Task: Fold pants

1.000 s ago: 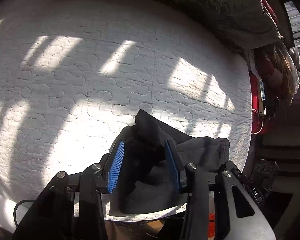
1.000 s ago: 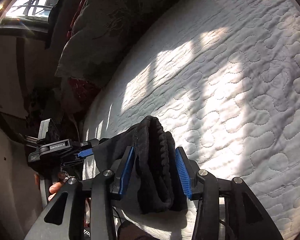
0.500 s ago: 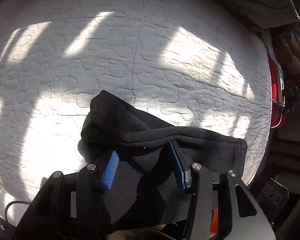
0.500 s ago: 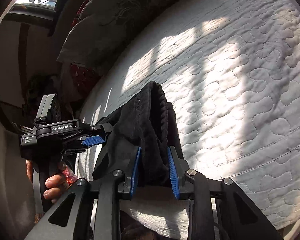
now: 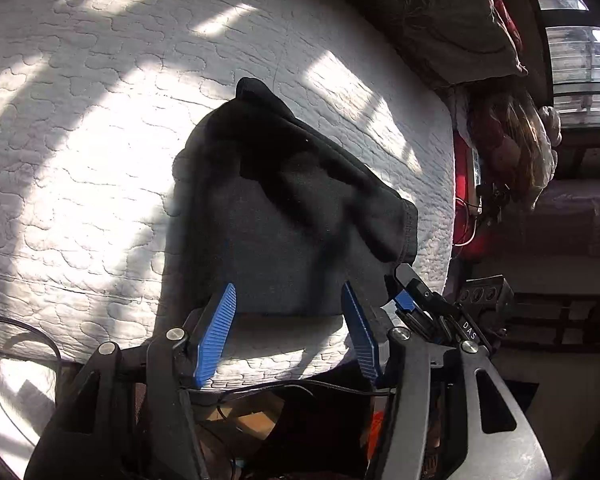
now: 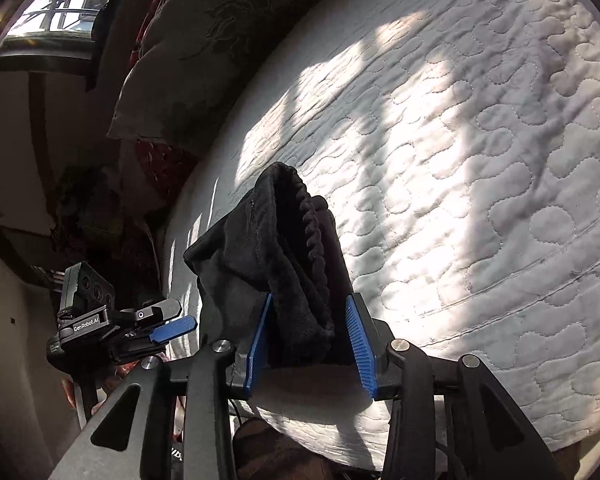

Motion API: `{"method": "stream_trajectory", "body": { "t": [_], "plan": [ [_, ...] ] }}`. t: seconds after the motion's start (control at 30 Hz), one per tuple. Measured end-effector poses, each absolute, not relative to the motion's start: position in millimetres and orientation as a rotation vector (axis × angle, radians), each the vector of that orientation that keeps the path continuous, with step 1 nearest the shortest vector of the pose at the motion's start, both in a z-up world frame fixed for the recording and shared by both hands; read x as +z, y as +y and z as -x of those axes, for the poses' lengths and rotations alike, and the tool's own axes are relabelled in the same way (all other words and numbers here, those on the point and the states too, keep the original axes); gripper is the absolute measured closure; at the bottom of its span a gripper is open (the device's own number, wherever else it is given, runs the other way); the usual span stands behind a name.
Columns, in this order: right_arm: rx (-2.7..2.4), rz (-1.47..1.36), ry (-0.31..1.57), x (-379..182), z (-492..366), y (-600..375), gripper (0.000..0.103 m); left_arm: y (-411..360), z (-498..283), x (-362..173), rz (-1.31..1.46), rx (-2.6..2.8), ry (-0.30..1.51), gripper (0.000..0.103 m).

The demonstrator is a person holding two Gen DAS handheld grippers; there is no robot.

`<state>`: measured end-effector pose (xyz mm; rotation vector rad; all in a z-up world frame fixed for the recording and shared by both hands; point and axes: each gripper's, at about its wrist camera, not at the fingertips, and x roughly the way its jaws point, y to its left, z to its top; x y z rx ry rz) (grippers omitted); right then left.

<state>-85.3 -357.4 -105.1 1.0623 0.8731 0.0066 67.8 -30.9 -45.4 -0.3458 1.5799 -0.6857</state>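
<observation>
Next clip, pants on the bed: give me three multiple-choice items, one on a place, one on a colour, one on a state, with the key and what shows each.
1. Where does the black fleece pants bundle lie?
A. near the edge of the white quilted mattress
B. on the floral pillow
C. on the floor

2. What colour are the ribbed gripper pads?
A. red
B. blue
C. green

3. What does the left gripper hold?
A. a pants leg
B. the pillow
C. nothing

Key:
1. A: the left wrist view shows the bundle resting on quilting close to the mattress edge.
2. B: both wrist views show blue pads.
3. C: its jaws are opening, with only bare mattress and the bundle's near edge seen between them; neither pad presses on fabric. The right gripper is opening too, with fabric between its jaws.
</observation>
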Motion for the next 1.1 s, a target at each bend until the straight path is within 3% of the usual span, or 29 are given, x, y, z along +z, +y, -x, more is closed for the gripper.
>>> {"method": "stream_trajectory", "body": {
  "t": [0.03,0.23,0.3,0.33,0.37,0.43,0.57,0.63,0.67,0.83,0.97,1.1],
  "plan": [
    [0.009,-1.064,0.867,-103,84,-358,0.059,-29,-57,-49,0.380,-0.687,1.567,0.035],
    [-0.004,-1.061,0.869,-101,71,-355,0.053,-48,-57,-94,0.436,-0.545,1.647,0.036],
    [-0.017,-1.049,0.872,-103,69,-354,0.053,-48,-66,-100,0.471,-0.492,1.665,0.064],
    [-0.022,-1.044,0.879,-104,68,-353,0.061,-45,-70,-99,0.499,-0.495,1.674,0.074],
    [-0.011,-1.054,0.887,-104,68,-353,0.080,-43,-72,-96,0.498,-0.482,1.664,0.078],
    [0.026,-1.131,0.850,-103,75,-354,0.082,-40,-74,-97,0.450,-0.453,1.648,0.080],
    [0.002,-1.114,0.889,-118,76,-355,0.083,-34,-73,-112,0.506,-0.443,1.684,0.080],
    [-0.011,-1.084,0.913,-126,73,-354,0.070,-35,-69,-107,0.488,-0.472,1.684,0.080],
    [-0.035,-1.075,0.915,-125,74,-354,0.055,-35,-67,-102,0.480,-0.495,1.687,0.080],
    [-0.067,-0.998,0.832,-88,83,-362,0.053,-27,-53,-61,0.532,-0.652,1.628,0.079],
    [-0.013,-0.837,0.695,-42,78,-348,0.053,-37,-84,-30,0.515,-0.649,1.505,0.045],
    [0.036,-0.723,0.716,-38,55,-323,0.053,-71,-128,-35,0.521,-0.654,1.496,0.045]
  ]
}}
